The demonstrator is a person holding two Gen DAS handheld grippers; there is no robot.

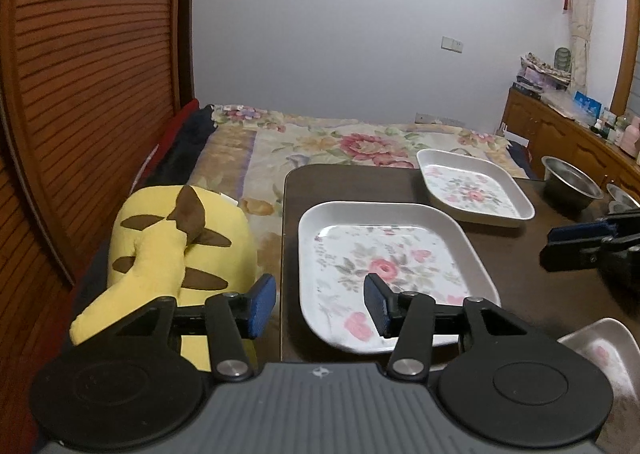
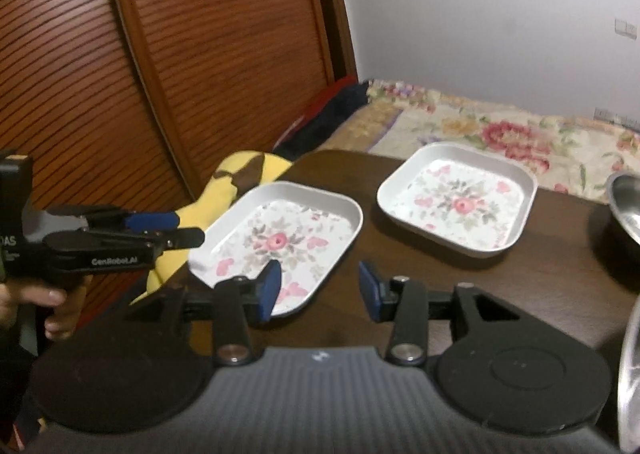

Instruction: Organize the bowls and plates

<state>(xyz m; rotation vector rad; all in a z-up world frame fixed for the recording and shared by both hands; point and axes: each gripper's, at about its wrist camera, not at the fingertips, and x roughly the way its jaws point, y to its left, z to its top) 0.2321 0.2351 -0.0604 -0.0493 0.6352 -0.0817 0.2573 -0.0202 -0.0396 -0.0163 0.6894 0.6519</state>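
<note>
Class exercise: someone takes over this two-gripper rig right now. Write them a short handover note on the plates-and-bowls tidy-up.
Left gripper: open, empty, above the near edge of the large floral plate.
Right gripper: open, empty, over the table beside that plate.
Things: large plate at the table's near left; smaller floral plate behind it, apart; steel bowl at the far right; another floral dish at the near right edge.
Done: nothing is stacked.
Left: gather plates together, bowls together.

On the side of your left gripper [image 2: 188,232], white lettering seems to read "CenRobot.AI"; further back on its body, the cut-off letters "DAS".
</note>
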